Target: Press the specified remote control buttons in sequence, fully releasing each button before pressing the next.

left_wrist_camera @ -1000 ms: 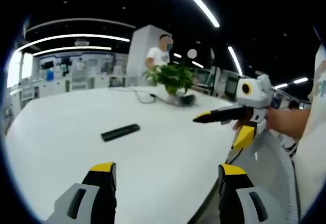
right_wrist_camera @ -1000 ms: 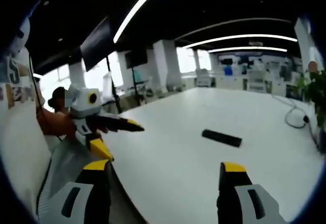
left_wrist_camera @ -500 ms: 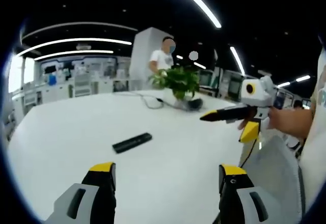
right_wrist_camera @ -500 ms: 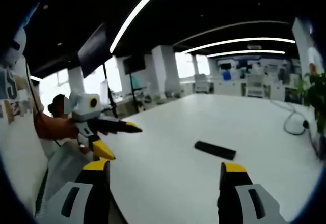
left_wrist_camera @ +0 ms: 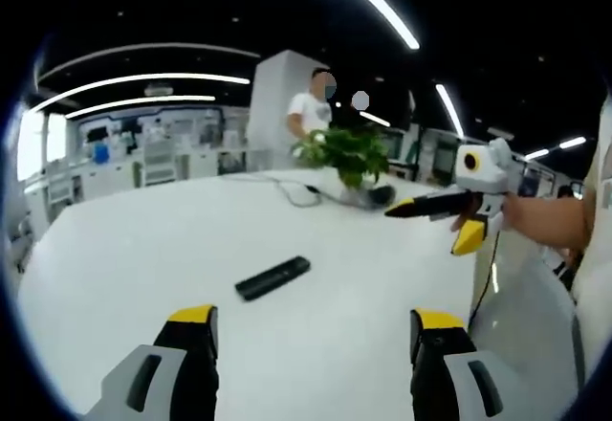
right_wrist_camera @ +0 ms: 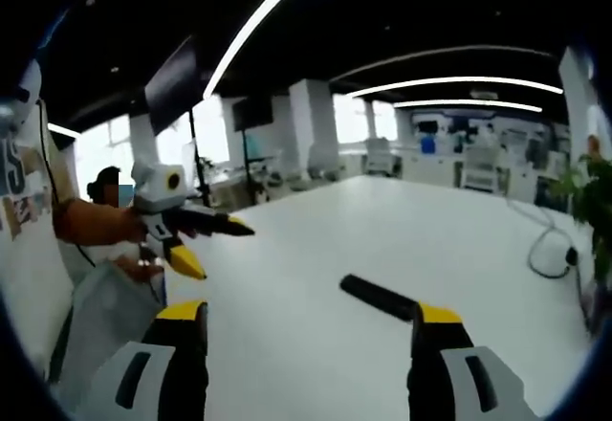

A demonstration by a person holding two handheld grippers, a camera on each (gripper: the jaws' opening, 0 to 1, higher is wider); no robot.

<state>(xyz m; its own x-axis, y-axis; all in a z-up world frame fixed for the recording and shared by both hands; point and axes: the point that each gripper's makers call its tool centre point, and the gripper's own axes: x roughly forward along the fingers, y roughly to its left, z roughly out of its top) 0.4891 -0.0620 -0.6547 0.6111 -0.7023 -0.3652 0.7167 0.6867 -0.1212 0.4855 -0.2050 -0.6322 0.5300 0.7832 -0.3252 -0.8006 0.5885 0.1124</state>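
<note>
Remote control (left_wrist_camera: 273, 277) lies lengthwise on our white table (left_wrist_camera: 124, 249), ahead of both released grippers, nearer our right gripper (right_wrist_camera: 306, 321) than the left gripper (left_wrist_camera: 314, 325).

no legible txt, labels or nos. anywhere

The left gripper (left_wrist_camera: 311, 335) hangs above the white table (left_wrist_camera: 124, 249) with its two yellow-tipped jaws spread wide and nothing between them. The right gripper (right_wrist_camera: 311, 330) is posed the same way over the table, jaws parted and bare. In the left gripper view the right gripper comes in from the right, carried above the table's edge by a hand (left_wrist_camera: 521, 215) on a bare forearm; its jaws look parted too, though small there.
</note>
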